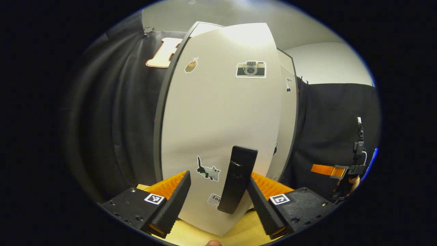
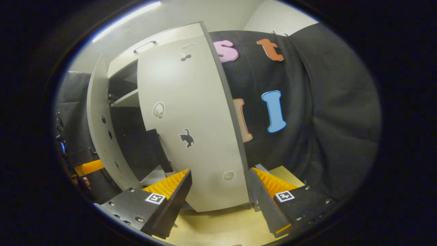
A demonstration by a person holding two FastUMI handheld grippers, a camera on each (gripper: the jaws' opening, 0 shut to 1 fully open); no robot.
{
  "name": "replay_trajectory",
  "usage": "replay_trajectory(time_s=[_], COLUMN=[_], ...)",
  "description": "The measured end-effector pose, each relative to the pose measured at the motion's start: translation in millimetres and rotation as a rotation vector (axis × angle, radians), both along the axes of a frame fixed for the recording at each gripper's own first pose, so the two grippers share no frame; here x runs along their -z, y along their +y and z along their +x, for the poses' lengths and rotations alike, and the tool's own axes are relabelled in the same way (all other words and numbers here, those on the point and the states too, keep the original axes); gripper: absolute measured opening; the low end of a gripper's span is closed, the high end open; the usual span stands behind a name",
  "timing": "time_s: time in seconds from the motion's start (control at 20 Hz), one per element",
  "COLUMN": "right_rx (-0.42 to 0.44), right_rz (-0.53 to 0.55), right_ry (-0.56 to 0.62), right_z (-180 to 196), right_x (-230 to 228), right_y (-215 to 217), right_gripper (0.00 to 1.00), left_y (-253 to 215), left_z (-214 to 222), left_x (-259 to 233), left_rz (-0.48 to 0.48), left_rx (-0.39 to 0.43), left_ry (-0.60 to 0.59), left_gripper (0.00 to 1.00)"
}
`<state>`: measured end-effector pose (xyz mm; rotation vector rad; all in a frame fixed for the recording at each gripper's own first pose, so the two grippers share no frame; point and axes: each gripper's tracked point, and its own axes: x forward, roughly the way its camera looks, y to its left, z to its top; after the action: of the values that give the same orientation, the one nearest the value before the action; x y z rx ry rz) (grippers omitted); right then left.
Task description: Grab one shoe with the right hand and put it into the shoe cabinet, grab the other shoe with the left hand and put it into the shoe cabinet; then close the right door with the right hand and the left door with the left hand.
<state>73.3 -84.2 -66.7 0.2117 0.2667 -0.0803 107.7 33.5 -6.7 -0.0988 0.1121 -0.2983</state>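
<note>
black cloth walls the booth on every side, and a pale wooden floor (image 1: 239, 235) runs beneath the shoe cabinet (image 2: 119, 65). in the left gripper view we read from left to right: draped cloth, then the cabinet's dark left edge (image 1: 158, 119), then the left door (image 1: 218, 112), whose white front faces us and bears small stickers, a camera (image 1: 251, 69) near the top and a cat (image 1: 208, 169) lower down. a dark upright handle (image 1: 238, 179) stands on this door, between the fingers of the left gripper (image 1: 218, 201); the jaws stand wide apart and hold nothing, and we cannot tell whether the right finger touches the handle. past the door's right edge a strip of the right door (image 1: 288, 112) shows. far right, against the cloth, we see the other gripper (image 1: 341, 171) with a hand (image 1: 353, 182) behind it.

in the right gripper view, from left to right: the other gripper (image 2: 87, 167) low at the left edge, then the left door (image 2: 99, 130) seen edge-on and standing ajar, then the dark interior with a pale shelf (image 2: 126, 99). we cannot make out the shoes inside. next comes the right door (image 2: 191, 130), white, carrying a black cat sticker (image 2: 186, 138), with its dark handle (image 2: 158, 150) at its left edge. the right gripper (image 2: 222, 194) frames the door's lower part with its jaws spread wide, grasping nothing.
</note>
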Motion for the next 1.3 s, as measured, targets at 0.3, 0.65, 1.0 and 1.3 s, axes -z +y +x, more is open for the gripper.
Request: replay_trajectory(time_s=[0.3, 0.65, 1.0, 1.3], right_rx=[0.057, 0.079, 0.068, 0.056], right_rz=[-0.025, -0.018, -0.038, -0.044], right_ry=[-0.026, -0.034, -0.077, -0.077], right_z=[-22.8, -43.2, -49.5, -43.3], right_x=[-13.2, -23.8, -48.0, -45.5], right_y=[-39.2, -56.3, -61.2, -62.8], right_gripper=[1.0, 1.0, 1.0, 1.0], left_y=[-27.5, -42.8, -53.5, -61.8], left_z=[22.9, 45.3, 58.5, 72.3], left_x=[-0.1, 4.3, 6.7, 9.3], left_rz=[0.084, 0.047, 0.069, 0.06], left_rx=[0.006, 0.018, 0.018, 0.025], left_ry=[-0.034, 0.003, 0.006, 0.015], left_gripper=[0.99, 1.0, 1.0, 1.0])
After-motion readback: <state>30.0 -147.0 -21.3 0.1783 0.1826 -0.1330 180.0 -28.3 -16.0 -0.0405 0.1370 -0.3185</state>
